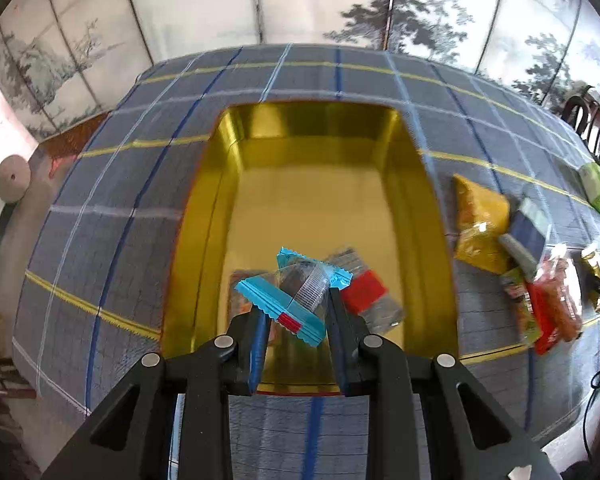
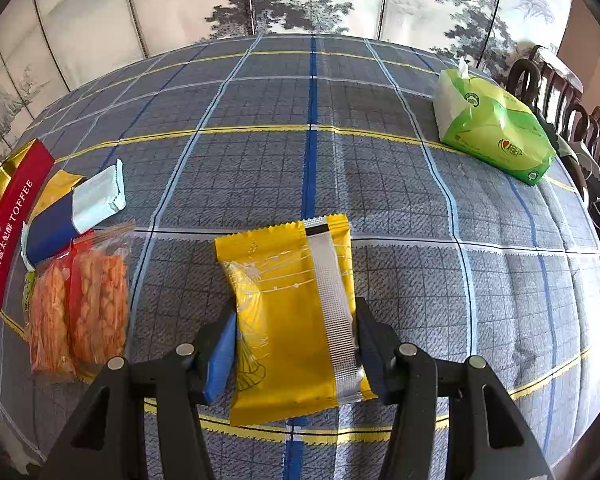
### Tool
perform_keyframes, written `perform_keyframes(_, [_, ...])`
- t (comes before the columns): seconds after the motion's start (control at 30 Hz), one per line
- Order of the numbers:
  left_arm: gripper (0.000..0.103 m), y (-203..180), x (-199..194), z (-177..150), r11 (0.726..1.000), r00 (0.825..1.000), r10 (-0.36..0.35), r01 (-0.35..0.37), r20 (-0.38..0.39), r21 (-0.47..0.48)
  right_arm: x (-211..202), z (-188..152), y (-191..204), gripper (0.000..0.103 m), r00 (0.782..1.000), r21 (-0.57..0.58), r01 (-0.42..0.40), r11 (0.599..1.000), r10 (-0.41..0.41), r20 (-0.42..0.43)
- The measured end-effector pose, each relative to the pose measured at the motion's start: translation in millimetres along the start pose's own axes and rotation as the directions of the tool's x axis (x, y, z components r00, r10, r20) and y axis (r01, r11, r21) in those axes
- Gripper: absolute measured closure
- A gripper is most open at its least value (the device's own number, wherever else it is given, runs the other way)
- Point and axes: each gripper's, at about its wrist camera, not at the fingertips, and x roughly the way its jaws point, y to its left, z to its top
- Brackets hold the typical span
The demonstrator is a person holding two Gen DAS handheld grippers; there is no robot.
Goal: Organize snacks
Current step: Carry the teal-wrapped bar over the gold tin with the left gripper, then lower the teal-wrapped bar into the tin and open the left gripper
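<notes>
A: What does the left gripper (image 1: 296, 300) hold?

B: A blue packet (image 1: 288, 300) with a clear middle, pinched between its 2 fingers, above the golden tin (image 1: 212, 216).

A: Is something inside the tin?

B: Yes, a red and grey packet (image 1: 366, 296) lies near the front, blurred. On the checked tablecloth (image 1: 112, 200), right of the tin, lie a yellow packet (image 1: 480, 220) and several more snacks

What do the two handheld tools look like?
Both match: the left tool and right tool have matte black angular linkage arms with triangular cutouts, round silver pivot pins, and blue pads lining the black fingers. No cables or sleeves are visible on either.
</notes>
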Motion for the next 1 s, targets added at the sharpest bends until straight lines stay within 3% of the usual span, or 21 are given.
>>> perform_keyframes(0.53, [0.079, 15.2, 18.4, -7.9, 0.999, 0.999, 0.039, -0.039, -0.022, -0.002, -5.9, 4.7, 5.5, 0.048, 1.000, 0.064, 0.011, 0.998, -0.011, 0.006])
perform_keyframes(0.8, [0.077, 14.4, 20.6, -10.6, 0.999, 0.998, 0.052, -0.052, -0.022, 0.006, -33.2, 14.0, 19.1, 0.048, 0.997, 0.067, -0.030, 0.997, 0.025, 0.071])
perform_keyframes(1.0, [0.065, 15.4, 19.1, -12.9, 0.999, 0.999, 0.046, -0.047, -0.020, -0.008, -57.7, 26.7, 55.9, 0.048, 0.987, 0.005, -0.095, 0.995, 0.094, 0.128])
